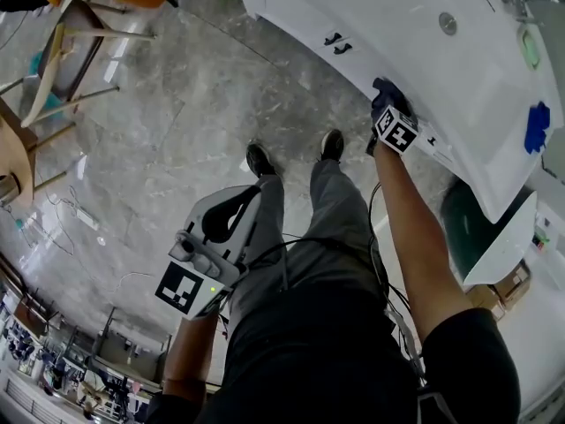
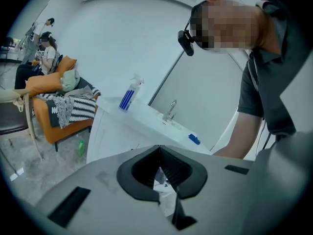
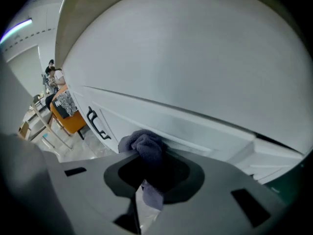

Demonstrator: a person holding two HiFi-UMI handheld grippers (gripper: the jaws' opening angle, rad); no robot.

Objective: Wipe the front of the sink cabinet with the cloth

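The right gripper (image 1: 387, 102) has its fingers clamped on a bunched purple-grey cloth (image 3: 145, 147), which is pressed against the white front of the sink cabinet (image 3: 161, 116), just under the countertop edge. A pair of black door handles (image 3: 96, 124) lies to the left of the cloth, apart from it. The left gripper (image 2: 159, 152) hangs near the person's leg, fingers together and holding nothing. A spray bottle (image 2: 128, 96) and a faucet (image 2: 170, 110) stand on the counter. A green bottle (image 2: 80, 147) sits on the floor by the far left corner, beside an orange sofa (image 2: 54, 121).

Grey marble floor (image 1: 177, 104) under white sink cabinet (image 1: 291, 7), wooden chair (image 1: 62, 60), shoes (image 1: 260, 160).
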